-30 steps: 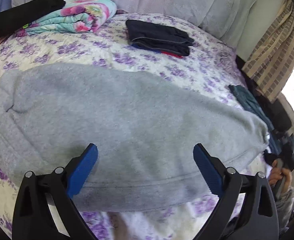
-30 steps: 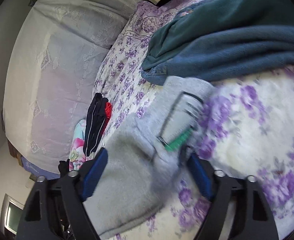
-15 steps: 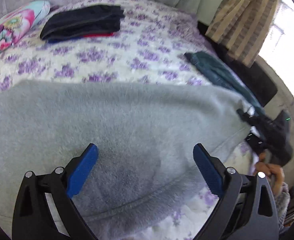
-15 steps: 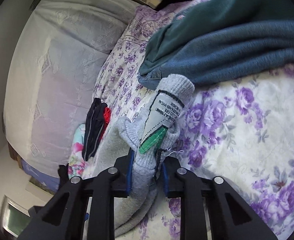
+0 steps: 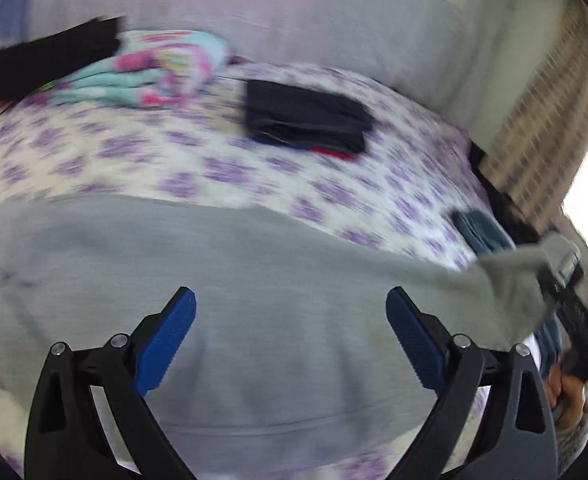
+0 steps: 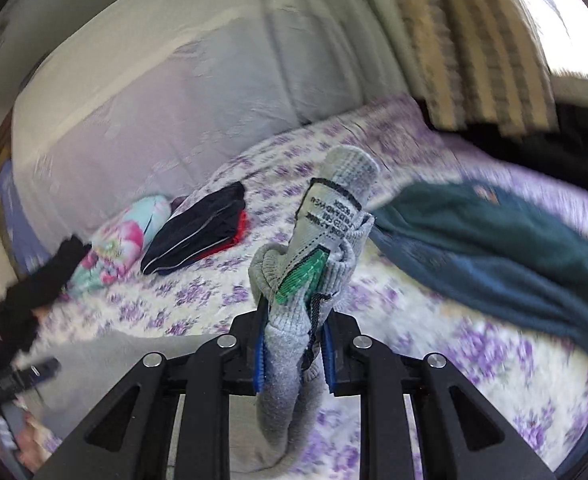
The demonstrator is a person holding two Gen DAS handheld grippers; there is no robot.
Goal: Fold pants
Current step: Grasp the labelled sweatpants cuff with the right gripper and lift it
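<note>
On the floral bedspread (image 5: pixel 197 168), grey pants (image 5: pixel 253 300) lie spread flat across the near half of the bed. Left gripper (image 5: pixel 289 332): jaws wide apart, nothing pinched; both blue pads (image 5: pixel 165 336) sit over the middle of the grey cloth, and whether they touch it cannot be told. Right gripper (image 6: pixel 291 344): jaws clenched on the ribbed end of the pants, which bunches between the pads and stands up past them, showing a sewn label (image 6: pixel 326 216) with a green tab. Seen from the left wrist, that end is raised off the bed at the far right, drawn taut from the flat part. Well apart at the far side: folded dark clothes (image 5: pixel 306 120), floral bundle (image 5: pixel 153 76). Teal garment (image 6: pixel 494 248) lies just beyond the lifted end.
</note>
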